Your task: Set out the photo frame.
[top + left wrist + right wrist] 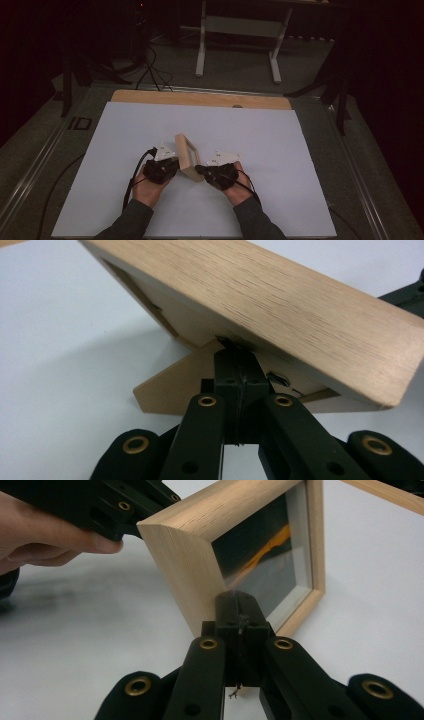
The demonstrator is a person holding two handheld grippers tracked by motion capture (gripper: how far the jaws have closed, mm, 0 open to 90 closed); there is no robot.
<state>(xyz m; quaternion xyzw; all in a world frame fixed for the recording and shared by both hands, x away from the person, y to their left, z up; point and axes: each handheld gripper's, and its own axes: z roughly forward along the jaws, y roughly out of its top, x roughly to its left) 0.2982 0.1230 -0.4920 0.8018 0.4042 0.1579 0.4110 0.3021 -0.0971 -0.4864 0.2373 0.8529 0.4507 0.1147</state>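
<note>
Two grippers flank the wooden picture frame point(186, 156) mid-tabletop point(280, 150). Left gripper point(235, 352), fingers pressed together and empty, noses its back by the stand; a shove could topple it. Right gripper point(239, 600), likewise closed and empty, meets the glass and might scratch it.

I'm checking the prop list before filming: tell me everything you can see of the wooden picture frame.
The picture frame is light, deep-sided wood with a glazed front that shows a dark picture with an orange streak. It stands tilted on the white table, propped by a back stand. The shut left gripper meets its back; the shut right gripper is at its front lower edge.
</note>
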